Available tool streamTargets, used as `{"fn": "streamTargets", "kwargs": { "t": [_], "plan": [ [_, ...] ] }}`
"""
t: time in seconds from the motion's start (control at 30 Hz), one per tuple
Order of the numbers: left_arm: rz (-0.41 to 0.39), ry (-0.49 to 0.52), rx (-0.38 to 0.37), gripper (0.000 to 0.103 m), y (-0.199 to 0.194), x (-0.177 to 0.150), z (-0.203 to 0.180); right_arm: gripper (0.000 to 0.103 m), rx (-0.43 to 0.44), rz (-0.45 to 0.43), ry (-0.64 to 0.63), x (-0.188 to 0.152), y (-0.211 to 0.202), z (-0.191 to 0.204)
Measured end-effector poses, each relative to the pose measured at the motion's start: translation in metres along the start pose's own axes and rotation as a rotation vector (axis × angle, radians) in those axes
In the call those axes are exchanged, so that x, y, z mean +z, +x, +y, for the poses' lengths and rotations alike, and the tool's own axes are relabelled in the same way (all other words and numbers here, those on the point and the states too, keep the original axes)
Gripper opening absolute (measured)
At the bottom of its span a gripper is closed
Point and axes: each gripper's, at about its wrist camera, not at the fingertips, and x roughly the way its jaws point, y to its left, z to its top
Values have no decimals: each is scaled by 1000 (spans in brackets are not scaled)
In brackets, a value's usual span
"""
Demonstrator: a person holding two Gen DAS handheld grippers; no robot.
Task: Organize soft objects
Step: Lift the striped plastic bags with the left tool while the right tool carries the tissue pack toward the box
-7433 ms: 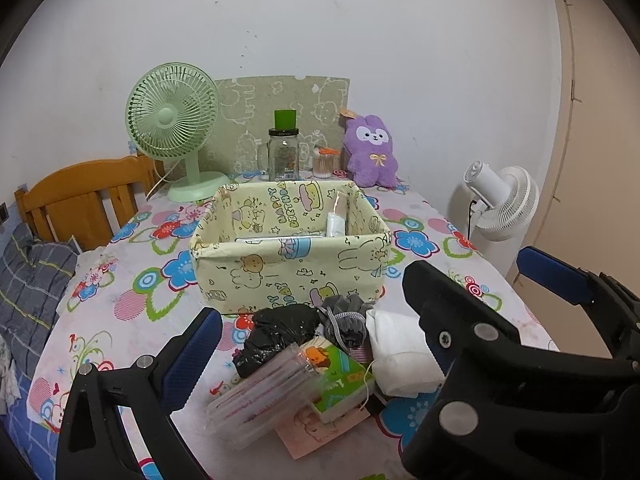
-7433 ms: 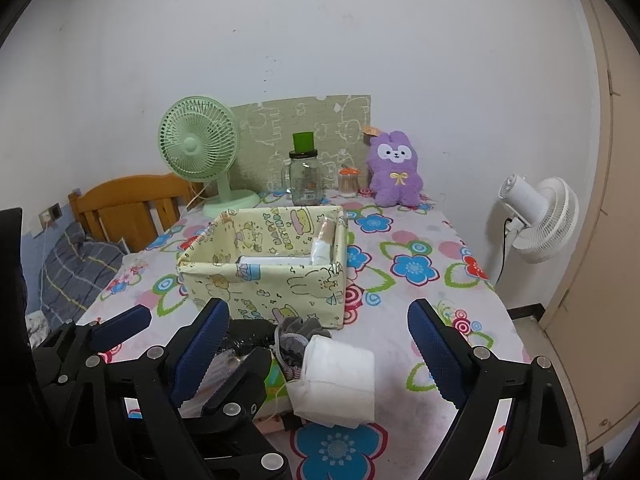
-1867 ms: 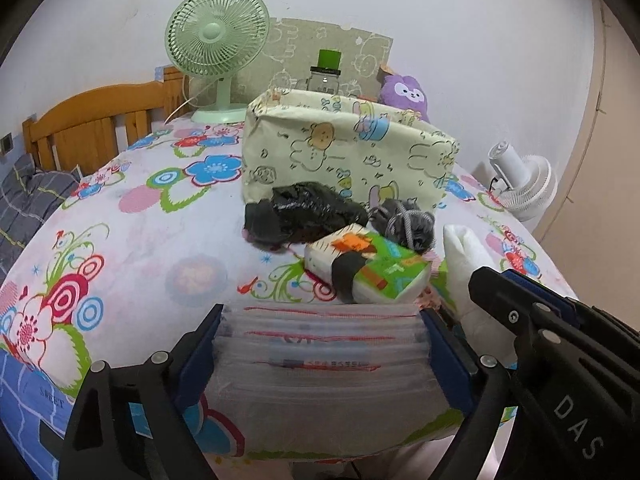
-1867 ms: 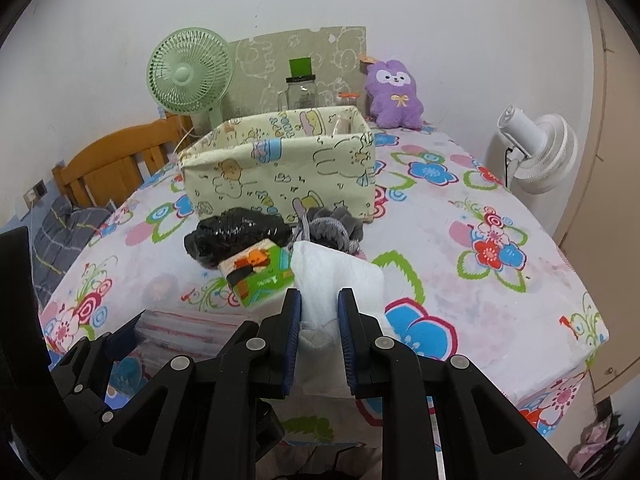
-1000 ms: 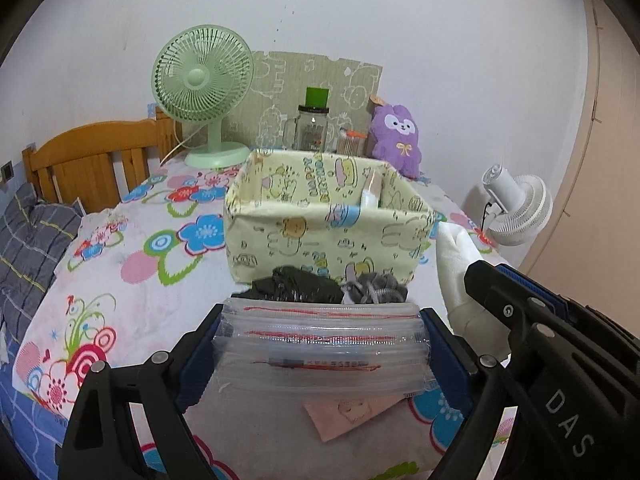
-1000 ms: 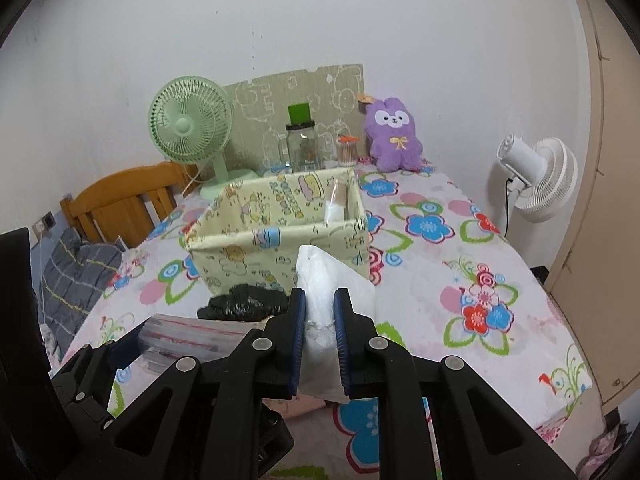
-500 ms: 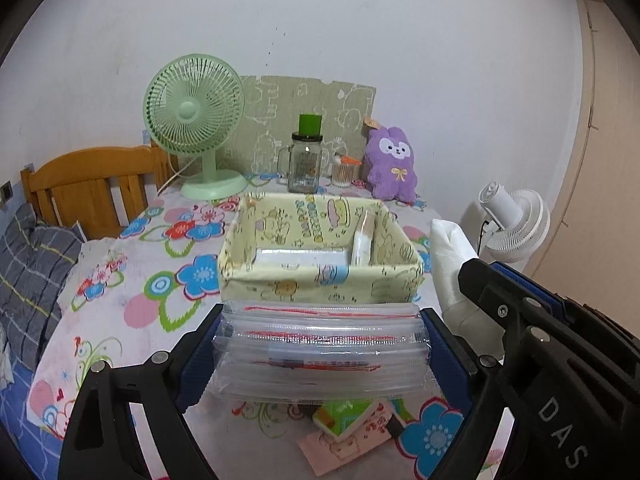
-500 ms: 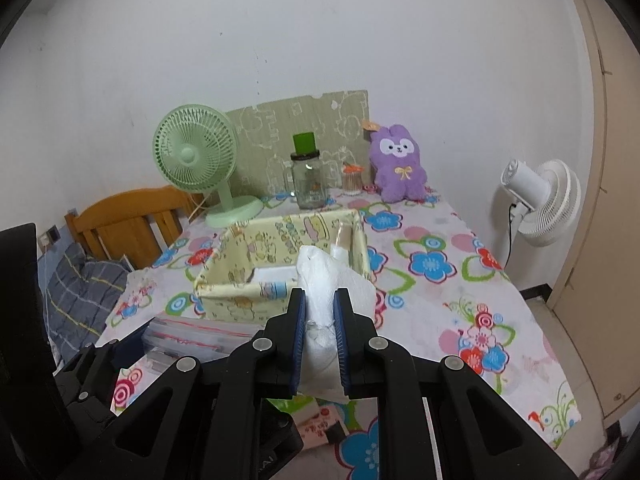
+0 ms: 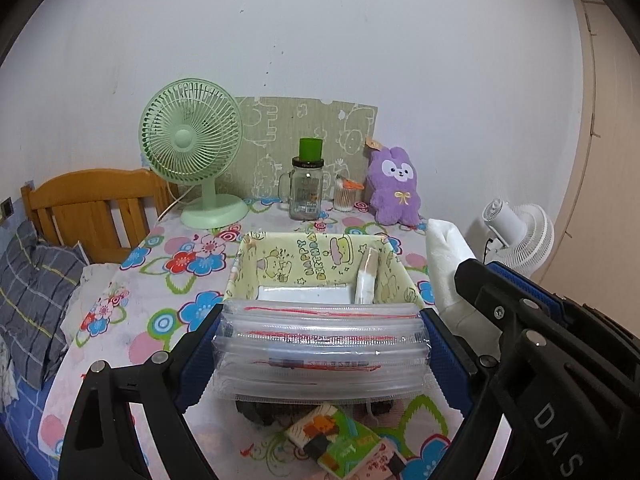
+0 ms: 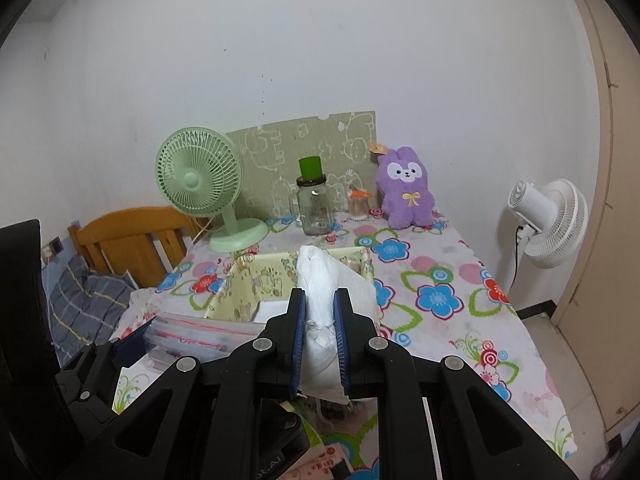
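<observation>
My left gripper (image 9: 320,350) holds a stack of clear zip bags (image 9: 320,348) with red seals across its wide jaws, lifted above the table just in front of the pale yellow fabric box (image 9: 312,256). My right gripper (image 10: 320,332) is shut on a white folded cloth (image 10: 332,280), raised over the near side of the box (image 10: 256,276). Inside the box lie a flat white item (image 9: 304,293) and an upright tube (image 9: 366,276). Below the bags, a green-and-orange packet (image 9: 332,440) and a dark bundle (image 9: 256,410) lie on the flowered tablecloth (image 9: 140,320).
At the back stand a green desk fan (image 9: 192,152), a glass jar with a green lid (image 9: 306,184), a small cup of swabs (image 9: 346,196) and a purple plush rabbit (image 9: 394,188). A wooden chair (image 9: 92,208) stands left, a white floor fan (image 10: 548,220) right.
Both grippers have risen with their loads and come closer to the box, whose inside now shows from above. The packet and dark bundle have dropped lower in the left wrist view.
</observation>
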Motion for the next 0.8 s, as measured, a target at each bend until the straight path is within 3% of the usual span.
{"fn": "streamTargets", "kwargs": {
  "t": [0.8],
  "plan": [
    [16, 10, 4, 93, 64, 35, 16, 17, 92, 26, -39, 34, 76, 5]
  ]
}}
